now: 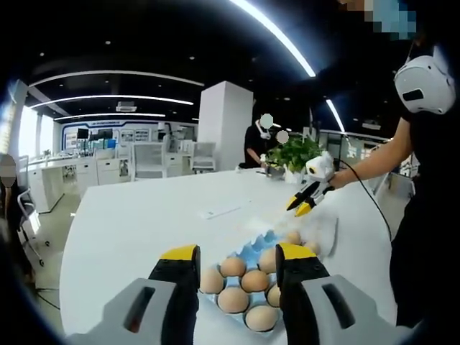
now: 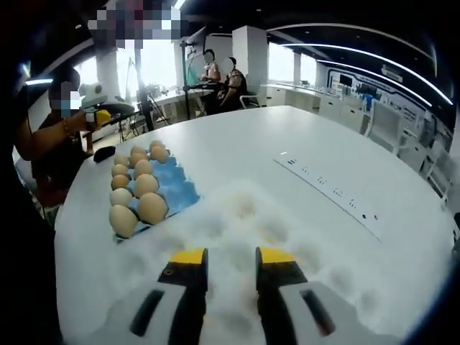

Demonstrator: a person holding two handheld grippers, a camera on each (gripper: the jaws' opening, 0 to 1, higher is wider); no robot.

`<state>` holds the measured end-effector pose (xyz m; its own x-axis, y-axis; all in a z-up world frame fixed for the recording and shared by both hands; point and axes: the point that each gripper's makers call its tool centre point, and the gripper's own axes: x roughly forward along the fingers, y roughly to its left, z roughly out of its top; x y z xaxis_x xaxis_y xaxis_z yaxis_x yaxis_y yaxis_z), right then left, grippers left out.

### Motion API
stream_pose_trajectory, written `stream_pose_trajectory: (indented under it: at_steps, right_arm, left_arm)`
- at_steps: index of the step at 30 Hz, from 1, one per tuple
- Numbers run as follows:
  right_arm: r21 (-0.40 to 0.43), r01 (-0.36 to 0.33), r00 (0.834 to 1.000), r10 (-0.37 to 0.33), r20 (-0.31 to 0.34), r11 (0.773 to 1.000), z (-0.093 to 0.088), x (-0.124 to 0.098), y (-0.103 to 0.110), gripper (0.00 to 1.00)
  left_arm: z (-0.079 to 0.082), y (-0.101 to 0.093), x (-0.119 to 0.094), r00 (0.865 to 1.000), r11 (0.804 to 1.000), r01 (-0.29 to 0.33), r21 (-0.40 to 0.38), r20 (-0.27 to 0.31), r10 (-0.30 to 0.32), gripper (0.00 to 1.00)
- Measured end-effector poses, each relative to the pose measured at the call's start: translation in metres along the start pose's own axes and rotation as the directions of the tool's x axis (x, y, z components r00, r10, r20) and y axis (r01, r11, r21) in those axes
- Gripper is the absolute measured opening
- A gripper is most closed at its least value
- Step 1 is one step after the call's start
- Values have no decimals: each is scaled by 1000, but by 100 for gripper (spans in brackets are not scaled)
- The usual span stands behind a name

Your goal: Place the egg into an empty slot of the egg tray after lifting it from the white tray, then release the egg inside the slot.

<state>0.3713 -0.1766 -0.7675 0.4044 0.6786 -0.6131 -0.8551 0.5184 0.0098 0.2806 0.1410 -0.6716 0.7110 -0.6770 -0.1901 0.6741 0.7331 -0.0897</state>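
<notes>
**A:** Left gripper view. The left hand-held gripper (image 1: 237, 264) stands with its yellow-tipped jaws apart and nothing between them, above the near end of the blue egg tray (image 1: 253, 241) on the white table (image 1: 144, 215). What lies in the tray?

**B:** Brown eggs (image 1: 244, 287) fill most of the visible slots. Beyond the tray, to the right, the right hand-held gripper (image 1: 303, 203) hangs over the pale white tray (image 1: 323, 233); its jaws look close together, and I see no egg in them.

**A:** Right gripper view. The right hand-held gripper (image 2: 231, 267) holds its jaws narrowly parted and empty, directly over the white tray (image 2: 287, 237), whose moulded cups are washed out by glare.

**B:** I cannot tell whether an egg sits in any cup. The egg tray (image 2: 176, 188) lies to the left, its eggs (image 2: 136, 205) in two rows, with bare blue slots on its right side.

**A:** Handling, as a judgement?

**B:** An egg is light, rigid, smooth and brittle. Take it across the widest middle, with gentle closing pressure, lift straight up, and open only once it is seated in a blue slot.
</notes>
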Motion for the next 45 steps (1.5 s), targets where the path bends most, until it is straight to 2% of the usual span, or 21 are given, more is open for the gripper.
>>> stream_pose_trajectory:
  at_steps: [6, 12, 15, 17, 19, 22, 27, 29, 35, 41, 45]
  right_arm:
    - [16, 52, 999, -51, -12, 999, -10, -12, -18, 26]
    - [7, 73, 995, -72, -72, 997, -28, -17, -28, 26]
    - [-21, 70, 994, -72, -76, 997, -29, -17, -28, 26]
    - [-92, 61, 992, -70, -107, 994, -31, -13, -25, 26]
    - [-87, 58, 990, -69, -123, 994, -30, -13, -25, 26]
    - [-134, 38, 992, -53, -116, 990, -32, -14, -24, 26]
    - [-140, 30, 991, -47, -121, 990, -32, -13, -23, 26]
    - [-78, 43, 992, -52, -117, 996, -32, -14, -25, 25]
    - [-57, 54, 991, -61, -119, 997, -30, -15, -23, 24]
    - [-26, 64, 995, -66, -77, 998, -14, -25, -22, 24]
    - [-36, 76, 995, -78, -64, 996, -6, -30, -25, 24]
  left_arm:
    - [1, 1, -1, 1000, 1000, -3, 5, 0, 3, 42]
    - [1, 1, -1, 1000, 1000, 0, 4, -1, 0, 42]
    - [1, 2, -1, 1000, 1000, -3, 5, -1, 3, 42]
    - [1, 1, -1, 1000, 1000, 0, 5, -2, 0, 42]
    - [1, 1, -2, 1000, 1000, 0, 8, -1, 0, 42]
    - [1, 3, -3, 1000, 1000, -5, 4, -4, 5, 41]
    - [2, 4, -4, 1000, 1000, -12, 6, -2, 12, 41]
    - [2, 5, -5, 1000, 1000, -15, 7, -2, 15, 41]
    - [3, 5, -4, 1000, 1000, -13, 8, 1, 13, 41]
    - [1, 6, -5, 1000, 1000, -14, 6, -4, 14, 40]
    - [0, 6, -5, 1000, 1000, -14, 7, -7, 14, 40]
